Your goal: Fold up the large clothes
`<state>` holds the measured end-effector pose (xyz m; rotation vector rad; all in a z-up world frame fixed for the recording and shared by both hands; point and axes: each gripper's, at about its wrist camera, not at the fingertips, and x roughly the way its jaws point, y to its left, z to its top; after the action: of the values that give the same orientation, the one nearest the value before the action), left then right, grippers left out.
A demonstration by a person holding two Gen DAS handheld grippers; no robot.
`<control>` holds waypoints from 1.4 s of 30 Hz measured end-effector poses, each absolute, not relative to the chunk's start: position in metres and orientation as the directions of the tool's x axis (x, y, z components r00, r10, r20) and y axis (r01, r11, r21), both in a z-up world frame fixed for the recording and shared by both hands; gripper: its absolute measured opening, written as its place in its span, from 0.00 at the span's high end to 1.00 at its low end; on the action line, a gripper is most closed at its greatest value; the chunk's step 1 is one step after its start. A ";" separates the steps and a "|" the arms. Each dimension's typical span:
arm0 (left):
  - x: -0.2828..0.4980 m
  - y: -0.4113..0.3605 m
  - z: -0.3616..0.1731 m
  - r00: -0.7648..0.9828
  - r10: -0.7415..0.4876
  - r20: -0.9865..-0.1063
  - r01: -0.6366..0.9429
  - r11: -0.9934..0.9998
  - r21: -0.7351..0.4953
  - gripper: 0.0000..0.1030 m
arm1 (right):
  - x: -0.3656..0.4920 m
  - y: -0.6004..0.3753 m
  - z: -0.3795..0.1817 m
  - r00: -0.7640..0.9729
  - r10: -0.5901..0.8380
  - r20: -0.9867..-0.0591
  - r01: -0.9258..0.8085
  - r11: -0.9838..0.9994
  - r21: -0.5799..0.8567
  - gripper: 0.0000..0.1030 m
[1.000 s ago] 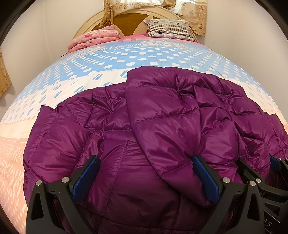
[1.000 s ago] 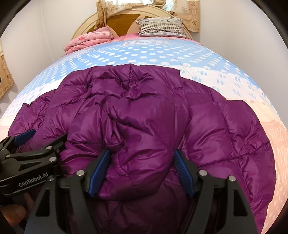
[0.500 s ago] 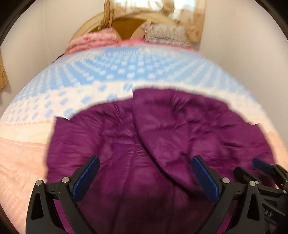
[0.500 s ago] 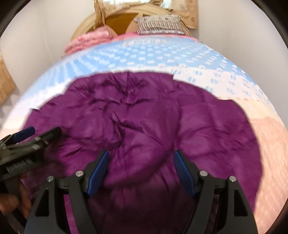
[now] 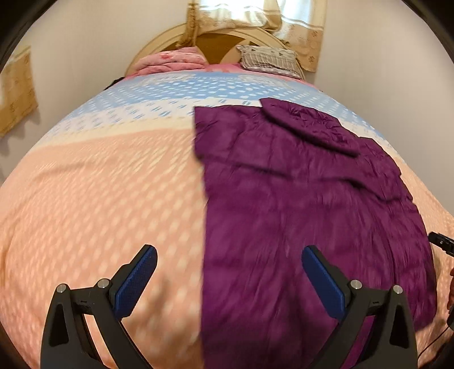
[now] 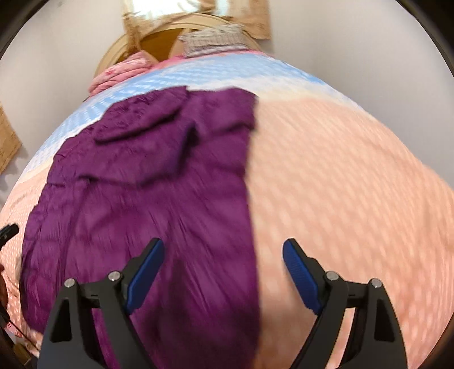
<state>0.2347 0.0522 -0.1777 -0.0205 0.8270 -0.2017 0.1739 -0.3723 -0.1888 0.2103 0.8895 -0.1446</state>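
Nearest, left gripper (image 5: 228, 279) has jaws spread wide w/ nothing clamped; its left blue pad (image 5: 136, 286) sits over bare bedspread (image 5: 99, 198), the right one over purple fabric. Right gripper (image 6: 222, 279) is wide too, jaws opening, nothing pinched btwn them; its left pad is over the jacket, right pad over bedspread. Purple puffer jacket (image 5: 298, 213) lies flat on the bed as a long folded strip w/ a straight edge down each side, a sleeve (image 5: 309, 130) laid across its far end. Both views are motion-blurred. Beyond the jacket the spread goes from peach to blue-dotted. Farthest: folded pink blanket (image 5: 173, 61), striped pillow (image 5: 268, 59), arched headboard (image 5: 218, 45) & curtain (image 5: 300, 25) at the wall.
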 end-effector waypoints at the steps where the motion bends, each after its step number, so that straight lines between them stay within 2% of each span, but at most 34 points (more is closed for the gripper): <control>1: 0.220 0.058 -0.179 0.661 -0.193 -0.725 0.170 0.980 -0.106 0.01 | 0.161 -0.372 -0.189 0.627 -0.043 -0.778 0.220 0.968 0.124 0.15; 7: 0.189 0.056 -0.194 0.633 -0.200 -0.748 0.162 0.979 -0.125 0.01 | 0.127 -0.366 -0.192 0.623 -0.032 -0.782 0.208 0.970 0.126 0.15; 12: 0.179 0.043 -0.211 0.618 -0.156 -0.771 0.166 0.984 -0.066 0.01 | 0.109 -0.360 -0.199 0.604 -0.004 -0.797 0.198 0.969 0.145 0.15; 18: 0.167 0.038 -0.228 0.591 -0.169 -0.789 0.178 0.981 -0.076 0.02 | 0.100 -0.348 -0.212 0.569 0.015 -0.822 0.176 0.975 0.139 0.15; 19: 0.166 0.036 -0.229 0.592 -0.167 -0.788 0.183 0.981 -0.071 0.04 | 0.101 -0.347 -0.218 0.551 0.017 -0.834 0.177 0.975 0.137 0.16; 21: 0.165 0.033 -0.230 0.592 -0.175 -0.787 0.203 0.977 -0.064 0.13 | 0.101 -0.348 -0.229 0.518 0.051 -0.854 0.180 0.969 0.167 0.26; 22: 0.164 0.031 -0.230 0.587 -0.190 -0.787 0.220 0.973 -0.071 0.24 | 0.102 -0.349 -0.236 0.496 0.094 -0.863 0.172 0.964 0.203 0.39; 23: 0.162 0.030 -0.230 0.581 -0.210 -0.787 0.239 0.968 -0.082 0.43 | 0.102 -0.349 -0.241 0.479 0.132 -0.868 0.161 0.959 0.235 0.61; 24: 0.161 0.027 -0.229 0.574 -0.232 -0.786 0.263 0.961 -0.092 0.51 | 0.101 -0.349 -0.241 0.479 0.153 -0.865 0.150 0.956 0.252 0.72; 25: 0.159 0.023 -0.226 0.575 -0.230 -0.785 0.280 0.957 -0.075 0.66 | 0.100 -0.348 -0.238 0.487 0.158 -0.859 0.138 0.957 0.255 0.83; 26: 0.156 0.019 -0.222 0.584 -0.218 -0.782 0.292 0.955 -0.048 0.81 | 0.098 -0.347 -0.232 0.497 0.154 -0.854 0.119 0.963 0.243 0.89; 28: 0.152 0.017 -0.213 0.602 -0.209 -0.770 0.305 0.952 -0.020 0.93 | 0.095 -0.345 -0.224 0.514 0.156 -0.843 0.094 0.967 0.236 0.92; 33: 0.143 0.039 -0.177 0.634 -0.299 -0.713 0.316 0.942 -0.114 0.99 | 0.072 -0.347 -0.187 0.606 0.178 -0.776 0.044 0.966 0.255 0.93; 42: 0.090 0.072 -0.071 0.716 -0.494 -0.493 0.409 0.870 -0.276 0.99 | 0.014 -0.340 -0.069 0.812 0.227 -0.538 -0.085 0.958 0.275 0.94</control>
<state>0.0896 0.0721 -0.0710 -0.1516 0.5883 -0.5017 0.0142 -0.3403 -0.0686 0.2440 0.6017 0.1685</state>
